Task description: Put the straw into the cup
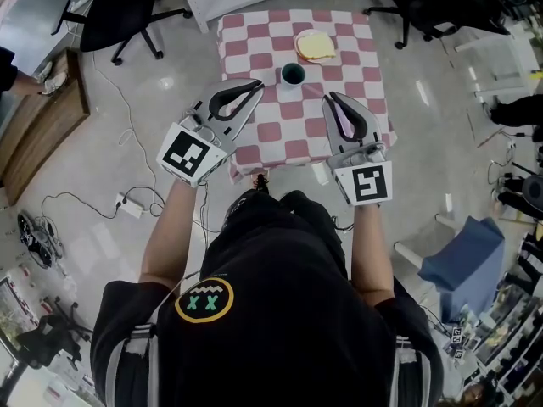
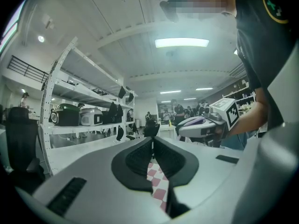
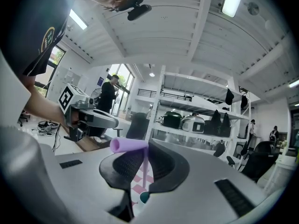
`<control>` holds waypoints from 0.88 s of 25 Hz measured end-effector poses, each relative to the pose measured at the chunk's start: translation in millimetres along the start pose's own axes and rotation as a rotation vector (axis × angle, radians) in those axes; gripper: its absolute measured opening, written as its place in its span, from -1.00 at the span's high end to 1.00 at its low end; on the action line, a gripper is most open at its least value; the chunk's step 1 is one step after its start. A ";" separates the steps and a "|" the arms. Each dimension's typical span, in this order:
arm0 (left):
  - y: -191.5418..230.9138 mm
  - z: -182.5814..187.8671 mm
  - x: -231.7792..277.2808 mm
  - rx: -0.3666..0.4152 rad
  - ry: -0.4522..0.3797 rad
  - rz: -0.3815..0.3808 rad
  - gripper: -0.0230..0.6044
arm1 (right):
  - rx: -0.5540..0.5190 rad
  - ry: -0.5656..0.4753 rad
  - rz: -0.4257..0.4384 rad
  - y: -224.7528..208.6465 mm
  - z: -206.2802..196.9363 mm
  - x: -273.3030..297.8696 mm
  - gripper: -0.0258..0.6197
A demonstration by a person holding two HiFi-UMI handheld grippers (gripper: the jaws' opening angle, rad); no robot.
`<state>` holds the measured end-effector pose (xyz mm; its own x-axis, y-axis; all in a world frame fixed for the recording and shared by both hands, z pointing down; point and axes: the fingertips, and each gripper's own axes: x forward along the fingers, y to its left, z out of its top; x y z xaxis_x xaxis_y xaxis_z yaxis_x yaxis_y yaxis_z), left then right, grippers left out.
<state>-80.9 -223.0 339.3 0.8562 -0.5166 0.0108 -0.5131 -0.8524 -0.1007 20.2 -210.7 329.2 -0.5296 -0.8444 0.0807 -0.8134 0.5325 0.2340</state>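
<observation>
A small dark green cup [image 1: 293, 74] stands on the pink-and-white checkered table [image 1: 263, 134], near its middle. My right gripper [image 1: 329, 98] hovers over the table's front right, just right of the cup, shut on a purple straw [image 1: 346, 124]. In the right gripper view the straw [image 3: 145, 168] runs upright between the jaws with its bent top [image 3: 128, 145] pointing left, and the cup [image 3: 144, 197] shows far below. My left gripper [image 1: 257, 84] hangs left of the cup, shut with nothing in it; its pads [image 2: 140, 158] meet at the tips.
A yellow and white food item [image 1: 315, 46] lies on the table behind the cup. Office chairs [image 1: 119, 11] stand beyond the table. Cables and a power strip [image 1: 130, 206] lie on the floor at left. White shelves with appliances [image 2: 79, 115] line the room.
</observation>
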 end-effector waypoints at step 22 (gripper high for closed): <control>18.8 -44.2 89.2 -0.002 -0.017 0.036 0.83 | 0.027 0.071 0.074 -48.2 -96.7 66.8 0.75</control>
<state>-16.9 -288.6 382.3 0.8379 -0.5458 -0.0098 -0.5439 -0.8332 -0.0992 47.3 -298.4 417.1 -0.5703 -0.8045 0.1658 -0.7796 0.5938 0.1990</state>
